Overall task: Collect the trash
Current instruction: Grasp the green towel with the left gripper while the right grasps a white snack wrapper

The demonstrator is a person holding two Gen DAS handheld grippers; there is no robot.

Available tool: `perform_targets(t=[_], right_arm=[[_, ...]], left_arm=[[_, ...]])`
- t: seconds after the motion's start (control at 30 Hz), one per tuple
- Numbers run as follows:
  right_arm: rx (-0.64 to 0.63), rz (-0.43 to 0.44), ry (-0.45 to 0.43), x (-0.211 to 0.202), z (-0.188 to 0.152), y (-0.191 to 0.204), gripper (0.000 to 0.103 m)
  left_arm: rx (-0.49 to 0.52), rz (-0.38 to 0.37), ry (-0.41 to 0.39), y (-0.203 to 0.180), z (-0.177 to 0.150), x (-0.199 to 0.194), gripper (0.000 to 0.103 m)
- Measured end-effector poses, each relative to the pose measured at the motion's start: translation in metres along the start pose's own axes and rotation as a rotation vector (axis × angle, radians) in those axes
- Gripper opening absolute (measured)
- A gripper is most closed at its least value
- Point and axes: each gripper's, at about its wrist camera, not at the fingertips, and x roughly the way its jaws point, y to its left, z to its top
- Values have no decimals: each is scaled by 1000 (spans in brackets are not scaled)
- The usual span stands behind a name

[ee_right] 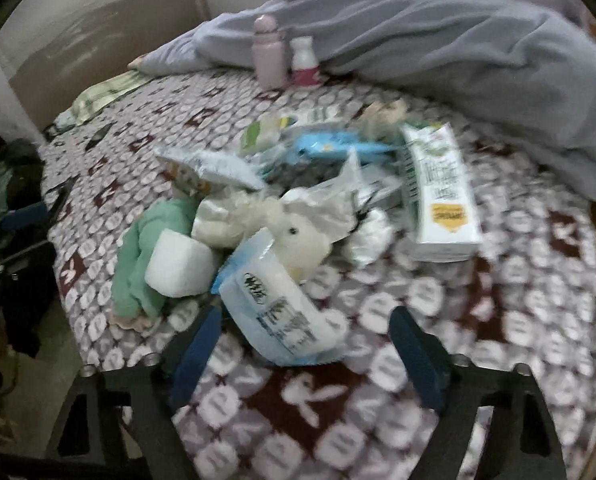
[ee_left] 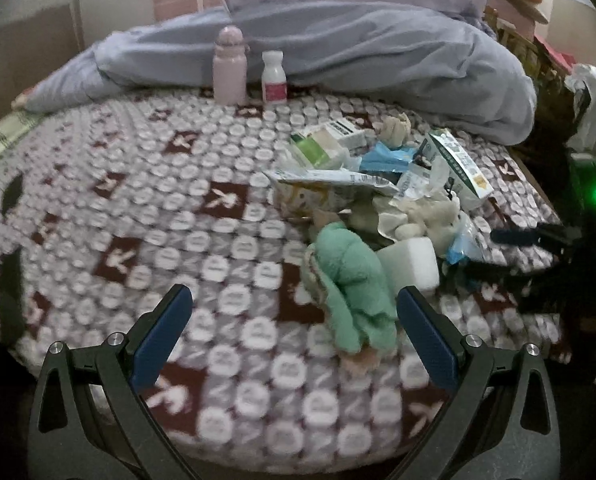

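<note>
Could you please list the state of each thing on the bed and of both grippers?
Left gripper: open, empty.
Right gripper: open, empty.
Pink bottle: upright, capped.
White bottle: upright, capped.
Green plush toy: lying down.
Blue-white wrapper: crumpled.
White carton: lying flat.
Grey blanket: bunched up.

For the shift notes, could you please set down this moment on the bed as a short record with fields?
surface: patterned bedspread
trash pile: wrappers and cartons heaped mid-bed, among them a blue-and-white plastic packet and a white-and-green carton
mixed in: green plush toy, white foam block
standing behind: pink bottle, small white bottle
left gripper: open, empty
right gripper: open, straddling the packet's near end
</note>
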Motion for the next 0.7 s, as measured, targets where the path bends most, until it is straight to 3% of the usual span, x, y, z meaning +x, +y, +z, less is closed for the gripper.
perform_targets(t=[0.03,0.17,0.27,0.33,0.5,0.7], right_arm=[[-9,-4,8,6,1,0,74],[1,44,-11,12,1,-2,47],[7,55,-32,9,-3,-1,37],[9,46,-40,4,-5,0,36],[50,55,-88,-29,-16,-8,35],[104,-2,-159,-82,-42,-28,35]], left_arm=[[-7,1,8,-1,2,7,102],[-49,-33,53,-2,9,41,98],[-95,-153,104,-2,12,64,85],[-133,-217,161,-2,11,78,54],[-114,-226,139,-4,11,56,42],[-61,-238,91,-15,16,10,40]])
